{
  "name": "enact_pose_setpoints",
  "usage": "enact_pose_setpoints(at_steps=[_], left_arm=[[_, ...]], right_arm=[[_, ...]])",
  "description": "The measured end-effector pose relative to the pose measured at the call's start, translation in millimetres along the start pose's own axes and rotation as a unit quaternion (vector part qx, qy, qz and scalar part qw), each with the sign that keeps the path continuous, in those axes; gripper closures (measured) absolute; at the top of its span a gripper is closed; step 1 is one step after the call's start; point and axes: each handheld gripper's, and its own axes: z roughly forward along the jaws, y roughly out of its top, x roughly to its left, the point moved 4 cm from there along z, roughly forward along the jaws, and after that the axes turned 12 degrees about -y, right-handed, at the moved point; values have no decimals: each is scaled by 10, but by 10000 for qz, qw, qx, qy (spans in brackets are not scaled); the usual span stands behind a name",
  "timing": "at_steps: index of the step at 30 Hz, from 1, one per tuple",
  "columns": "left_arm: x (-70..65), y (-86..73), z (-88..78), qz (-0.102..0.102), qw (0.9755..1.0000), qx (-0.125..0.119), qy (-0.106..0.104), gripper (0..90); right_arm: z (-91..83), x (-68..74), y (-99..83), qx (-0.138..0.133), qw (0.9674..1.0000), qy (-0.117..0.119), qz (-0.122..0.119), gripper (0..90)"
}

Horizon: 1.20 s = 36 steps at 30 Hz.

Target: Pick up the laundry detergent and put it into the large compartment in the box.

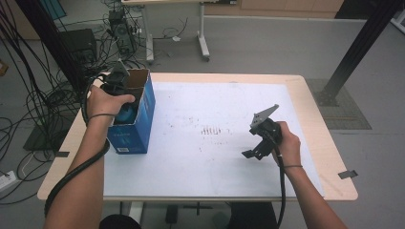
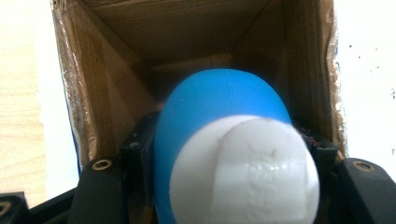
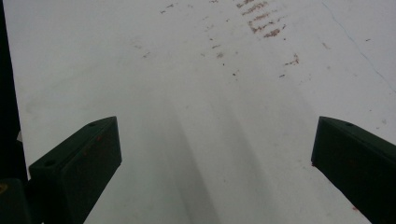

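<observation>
While your left gripper clamps the blue-and-white object over the box mouth at upper left, your right gripper idles, jaws apart.

Lab, cable tangle, floor computer, black frame

A light wooden table carries a white sheet; an open blue box stands on it

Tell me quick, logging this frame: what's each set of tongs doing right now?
Left tongs: shut on a blue and white object, held in the open cardboard box.
Right tongs: open, holding nothing, over the white table cover.
</observation>
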Motion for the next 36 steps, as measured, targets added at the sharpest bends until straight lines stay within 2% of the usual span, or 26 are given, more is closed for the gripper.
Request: enact_pose_setpoints(at_steps=[36], left_arm=[[4,-5,4,-34,10000,-30,8,377]], right_arm=[[-3,-9,8,-5,10000,-10,-12,14]])
